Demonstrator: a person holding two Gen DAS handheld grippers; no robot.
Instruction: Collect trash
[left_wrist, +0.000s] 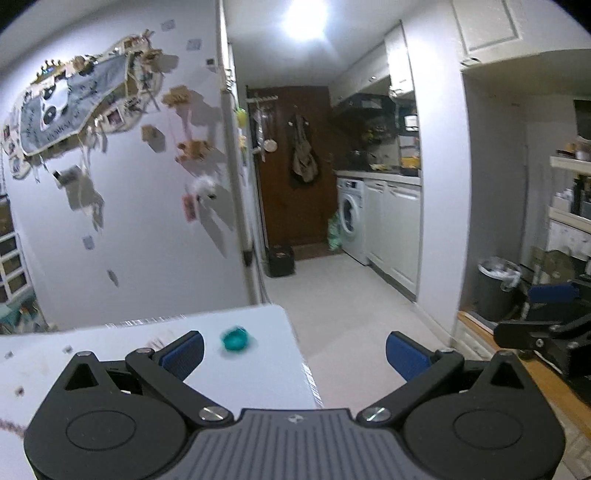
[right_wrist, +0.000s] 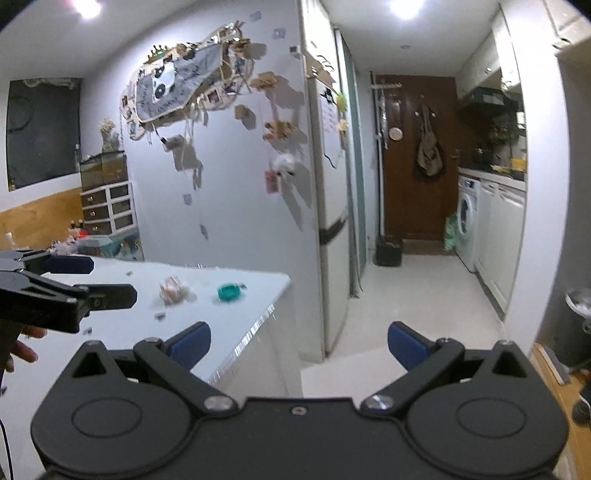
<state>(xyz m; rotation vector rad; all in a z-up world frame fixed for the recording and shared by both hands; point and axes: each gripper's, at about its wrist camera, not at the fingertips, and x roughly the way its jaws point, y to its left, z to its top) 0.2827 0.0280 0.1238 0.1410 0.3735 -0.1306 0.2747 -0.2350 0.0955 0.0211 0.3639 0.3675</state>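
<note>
Trash lies on a white table (right_wrist: 110, 332) in a small flat: a teal wrapper (left_wrist: 234, 339) and, in the right wrist view, a crumpled pale paper wad (right_wrist: 173, 290) just to its left. Small dark scraps (right_wrist: 159, 315) dot the tabletop near the wad.

From the left wrist view, the left gripper (left_wrist: 294, 353) hangs over the table's near corner with its jaws spread wide and nothing between them. The teal wrapper sits ahead of the jaws, just beyond and to the right of the left blue pad (left_wrist: 183, 353), apart from it. The right pad (left_wrist: 405, 354) hangs past the table edge, over the floor (left_wrist: 347, 302).

From the right wrist view, the right gripper (right_wrist: 299, 345) is also spread wide and empty, held back from the table's corner. Both pieces of trash lie well ahead and left of its jaws, the teal wrapper (right_wrist: 228, 291) near the table's far right edge. The left gripper (right_wrist: 74, 280) shows at the left of this view above the tabletop, near the wad but not touching it, with part of a hand (right_wrist: 22, 347) below it.

A grey bin (left_wrist: 496, 284) with a white liner stands on the floor by the wall to the right, well apart from the table. A washing machine (left_wrist: 352, 218) and a brown door (left_wrist: 295, 162) close the corridor beyond.
</note>
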